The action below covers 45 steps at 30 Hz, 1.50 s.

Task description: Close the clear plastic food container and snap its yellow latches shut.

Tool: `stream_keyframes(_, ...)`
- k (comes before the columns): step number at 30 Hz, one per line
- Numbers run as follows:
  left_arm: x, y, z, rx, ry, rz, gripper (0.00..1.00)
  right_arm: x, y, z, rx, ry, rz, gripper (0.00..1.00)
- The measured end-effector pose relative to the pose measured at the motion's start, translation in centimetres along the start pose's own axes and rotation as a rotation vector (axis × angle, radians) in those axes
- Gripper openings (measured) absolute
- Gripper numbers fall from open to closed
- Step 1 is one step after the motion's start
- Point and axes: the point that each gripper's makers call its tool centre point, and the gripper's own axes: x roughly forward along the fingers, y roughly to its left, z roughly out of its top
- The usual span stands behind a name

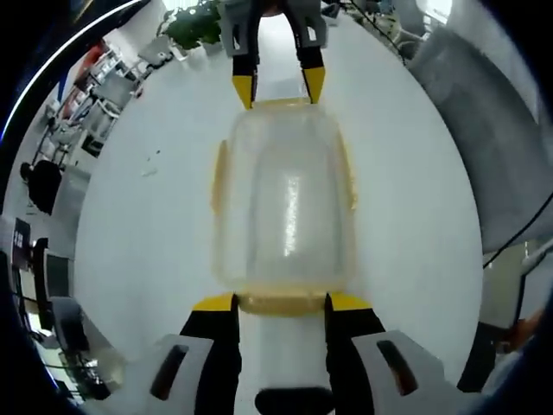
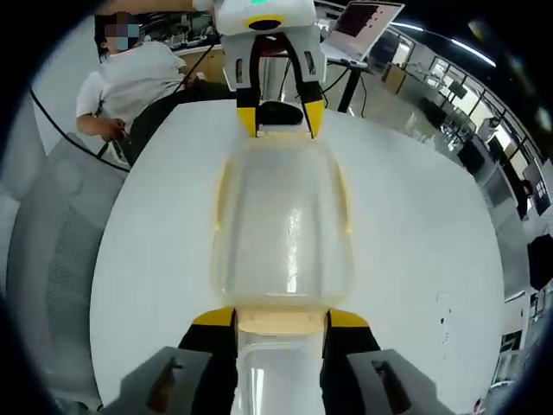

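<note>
The clear, rounded plastic food container (image 1: 285, 203) sits lid-down-shut on the round white surface (image 1: 138, 233), between the two claws that face each other across it. The left claw (image 1: 281, 302) is spread, its yellow-tipped fingers bracketing the pale yellow latch (image 1: 281, 303) at its end. The right claw (image 2: 281, 318) is likewise spread around the opposite yellow latch (image 2: 281, 322). A seated person (image 2: 130, 82) waits beyond the surface.
</note>
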Motion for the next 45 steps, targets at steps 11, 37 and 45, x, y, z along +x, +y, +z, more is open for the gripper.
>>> stream_keyframes(11, -1.1, -0.3, 2.2, 0.017, -0.026, 0.011, 0.35, -2.4, 0.8, -0.7, 0.01, 0.011, -0.022, 0.34)
stream_keyframes(37, -1.1, -1.1, 8.0, 0.026, -0.072, 0.016, 0.35, -6.4, 2.0, -4.7, 0.041, 0.03, -0.049, 0.34)
stream_keyframes(45, -0.5, -0.9, 9.2, -0.005, -0.057, 0.019, 0.35, -7.0, 1.3, -6.0, 0.013, 0.009, -0.035, 0.34)
